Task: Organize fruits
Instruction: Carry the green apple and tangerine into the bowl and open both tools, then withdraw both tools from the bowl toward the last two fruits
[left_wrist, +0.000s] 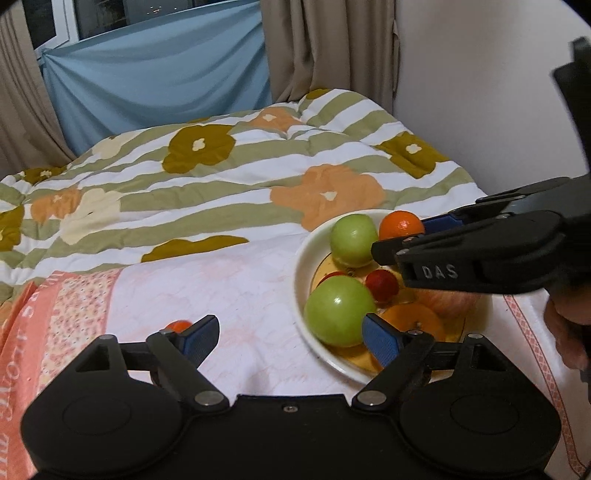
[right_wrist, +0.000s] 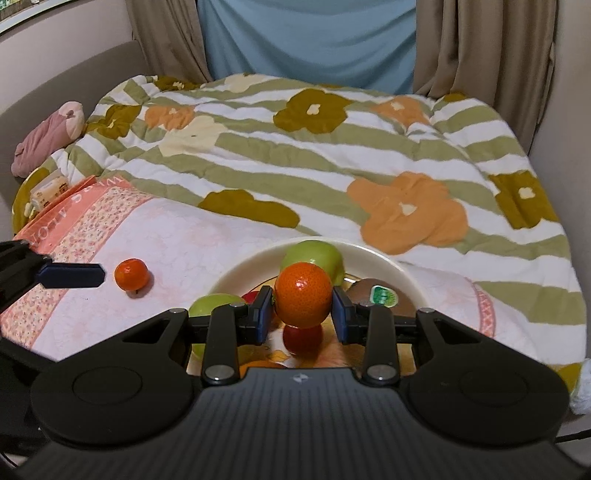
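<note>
My right gripper (right_wrist: 303, 316) is shut on an orange mandarin (right_wrist: 303, 293) and holds it just above a cream bowl (right_wrist: 373, 254). The bowl holds two green apples (left_wrist: 338, 310), a small red fruit (left_wrist: 382, 282), an orange (left_wrist: 413, 321), a red apple and a stickered kiwi (right_wrist: 384, 295). In the left wrist view the same held mandarin (left_wrist: 400, 223) sits over the bowl's far side. My left gripper (left_wrist: 291, 341) is open and empty, straddling the bowl's near-left rim (left_wrist: 301, 258). A second small mandarin (right_wrist: 131, 274) lies on the cloth left of the bowl, right beside my left finger (right_wrist: 74, 275).
The bowl rests on a pink and white cloth (left_wrist: 229, 288) spread over a floral striped quilt (left_wrist: 221, 177). A tissue pack (right_wrist: 48, 192) and a pink bundle (right_wrist: 48, 136) lie at the far left. Curtains and walls close in behind, and a hand (left_wrist: 565, 332) grips the right tool.
</note>
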